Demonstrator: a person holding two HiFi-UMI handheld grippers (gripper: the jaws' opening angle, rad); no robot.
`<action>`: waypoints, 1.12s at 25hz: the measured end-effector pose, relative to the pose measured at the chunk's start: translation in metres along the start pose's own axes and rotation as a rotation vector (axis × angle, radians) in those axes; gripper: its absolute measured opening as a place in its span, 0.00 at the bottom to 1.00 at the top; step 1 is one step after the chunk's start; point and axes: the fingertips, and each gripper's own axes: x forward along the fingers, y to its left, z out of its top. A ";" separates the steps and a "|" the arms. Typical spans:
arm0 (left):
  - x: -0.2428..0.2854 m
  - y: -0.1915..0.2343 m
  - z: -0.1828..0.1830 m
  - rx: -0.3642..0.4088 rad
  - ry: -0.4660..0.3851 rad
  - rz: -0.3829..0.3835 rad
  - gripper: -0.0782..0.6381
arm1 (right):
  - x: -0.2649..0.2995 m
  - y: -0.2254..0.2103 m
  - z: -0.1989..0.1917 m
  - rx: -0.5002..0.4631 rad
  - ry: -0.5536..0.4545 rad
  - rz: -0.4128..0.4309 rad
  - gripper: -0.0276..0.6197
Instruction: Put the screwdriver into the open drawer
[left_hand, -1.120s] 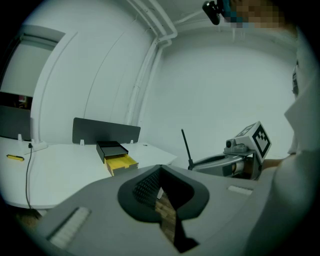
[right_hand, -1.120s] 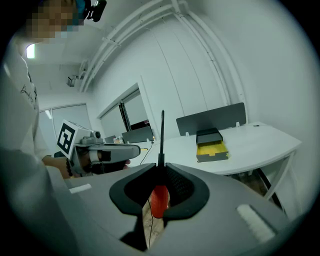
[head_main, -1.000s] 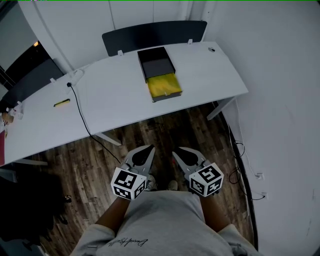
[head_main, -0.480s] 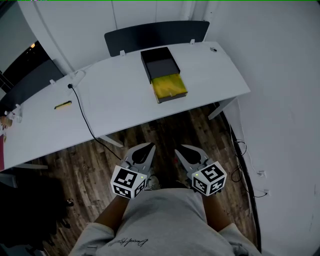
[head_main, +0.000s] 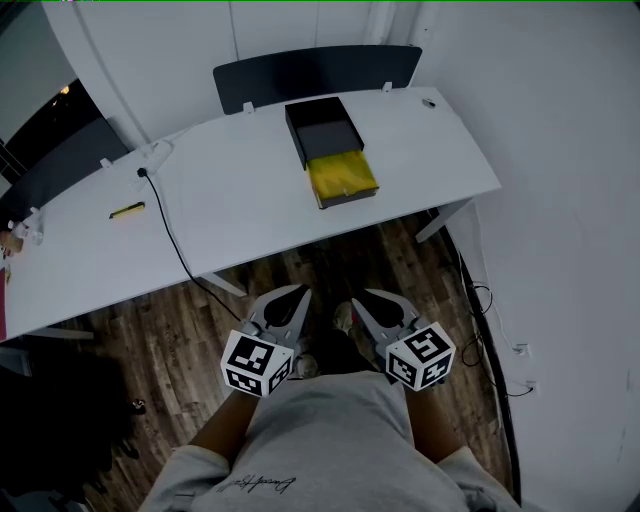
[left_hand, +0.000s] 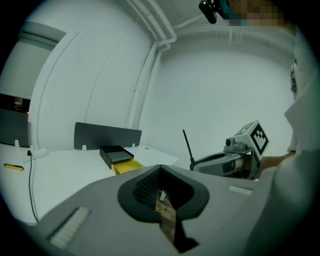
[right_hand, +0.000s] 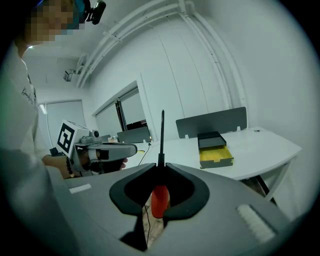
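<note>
The screwdriver has a red handle and a thin black shaft that sticks up past the jaw tips. My right gripper is shut on the handle. From the left gripper view the shaft shows beside the right gripper. My left gripper is shut with nothing in it. Both grippers, left and right, hang side by side over the wooden floor, well short of the desk. On the white desk stands a black drawer box with its yellow drawer pulled open toward me.
A black cable runs across the desk and down to the floor. A small yellow item lies at the desk's left. A dark panel stands behind the desk. White walls close in at the right, with cables along the floor.
The desk and drawer have drifted slightly right and lower in the head view, and a shoe now shows between the grippers. The right gripper's hold on the screwdriver is unchanged.
</note>
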 end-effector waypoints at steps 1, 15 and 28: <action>0.001 0.002 0.000 0.000 0.000 0.000 0.11 | 0.002 -0.001 0.000 0.000 0.001 -0.001 0.16; 0.040 0.031 0.012 0.003 0.000 -0.005 0.11 | 0.037 -0.032 0.018 0.003 -0.008 0.006 0.16; 0.133 0.085 0.034 -0.015 0.017 0.043 0.11 | 0.103 -0.118 0.053 0.003 0.022 0.049 0.16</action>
